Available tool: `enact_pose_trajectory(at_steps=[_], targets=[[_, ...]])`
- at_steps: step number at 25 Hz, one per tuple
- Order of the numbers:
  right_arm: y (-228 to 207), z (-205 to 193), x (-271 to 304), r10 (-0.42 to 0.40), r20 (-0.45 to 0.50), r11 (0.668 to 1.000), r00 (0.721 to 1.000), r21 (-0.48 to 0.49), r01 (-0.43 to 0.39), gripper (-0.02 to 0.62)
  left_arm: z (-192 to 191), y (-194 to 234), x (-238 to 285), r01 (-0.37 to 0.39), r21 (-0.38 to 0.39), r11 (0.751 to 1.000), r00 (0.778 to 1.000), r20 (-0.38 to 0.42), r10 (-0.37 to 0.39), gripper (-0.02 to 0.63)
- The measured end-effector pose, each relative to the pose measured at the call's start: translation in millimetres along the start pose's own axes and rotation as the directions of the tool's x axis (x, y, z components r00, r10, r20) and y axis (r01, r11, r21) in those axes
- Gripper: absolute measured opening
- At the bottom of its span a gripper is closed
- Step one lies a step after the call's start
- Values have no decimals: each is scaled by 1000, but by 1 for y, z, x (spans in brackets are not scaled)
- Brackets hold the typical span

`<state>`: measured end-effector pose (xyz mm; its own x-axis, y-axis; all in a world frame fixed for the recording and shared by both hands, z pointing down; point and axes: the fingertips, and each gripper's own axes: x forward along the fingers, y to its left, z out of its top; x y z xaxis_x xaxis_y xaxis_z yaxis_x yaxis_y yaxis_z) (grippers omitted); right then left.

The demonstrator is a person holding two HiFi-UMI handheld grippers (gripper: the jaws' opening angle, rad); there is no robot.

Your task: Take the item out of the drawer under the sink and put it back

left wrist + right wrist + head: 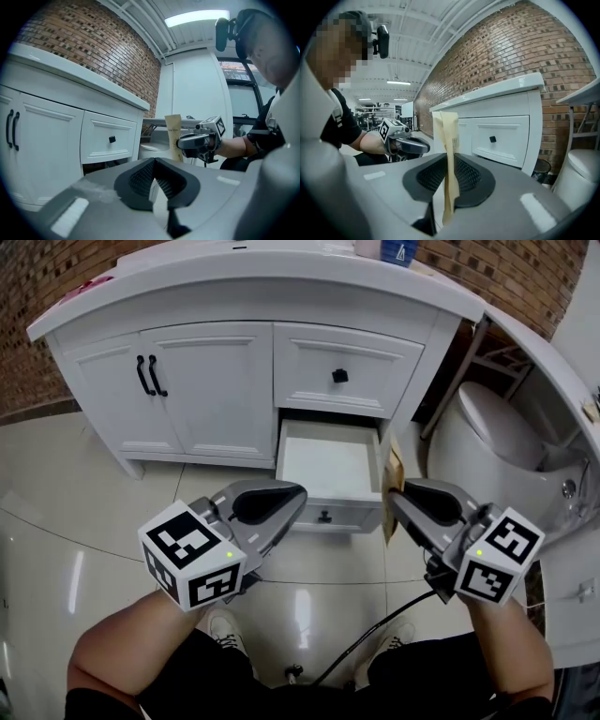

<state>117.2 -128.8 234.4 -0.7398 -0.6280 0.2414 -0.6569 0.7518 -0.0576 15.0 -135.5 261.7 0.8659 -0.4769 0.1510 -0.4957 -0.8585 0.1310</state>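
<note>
Head view: looked steeply down on a white cabinet [216, 381] under the sink counter, with both grippers held above glossy floor tiles [84, 484].
Drawer: the lower drawer [324, 506] stood pulled out, showing its white bottom; the upper drawer [375, 357], with 1 black knob [339, 376], was closed above it.
Tube: a flat beige tube [395, 474] stood upright outside the lower drawer, just beside that drawer's front right corner and clear of the floor tiles.
Right gripper: the right gripper [405, 501] was clenched on the tube below its middle; in the right gripper view both black pads pressed its flat sides.
Left gripper: the left gripper [281, 502] pointed toward the lower drawer's front left corner, its fingers closed tip to tip and grasping nothing.
Doors: 2 cabinet doors with 2 black handles [148, 376] were shut at the cabinet's left end.
Toilet: a white toilet [497, 427] stood beyond the cabinet's right end.
</note>
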Motion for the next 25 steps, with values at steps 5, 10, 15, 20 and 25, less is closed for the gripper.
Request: enact_pose_trajectory(at_steps=[5,10,15,20,25], targets=[[-7,-15,-4,5,-10,997,1000,72,-4,52,3,1,-3,-13,-4,1000,1000,11,13,6],[-13,-20,-4,6,-9,995,1000,98,-6,52,7,-4,-1,3,-2,1000,1000,30,-3,6],[-9,-24,0,25,-21,995,999,93,-23,52,6,-6,-1,9,-1,1000,999,31,-8,6],[-7,-27,3,35,-29,995,999,90,-33,52,6,-7,-1,17,-2,1000,1000,27,-17,6],[-4,-27,6,42,-32,995,999,88,-39,52,10,-6,-3,9,4,1000,999,36,-9,6]])
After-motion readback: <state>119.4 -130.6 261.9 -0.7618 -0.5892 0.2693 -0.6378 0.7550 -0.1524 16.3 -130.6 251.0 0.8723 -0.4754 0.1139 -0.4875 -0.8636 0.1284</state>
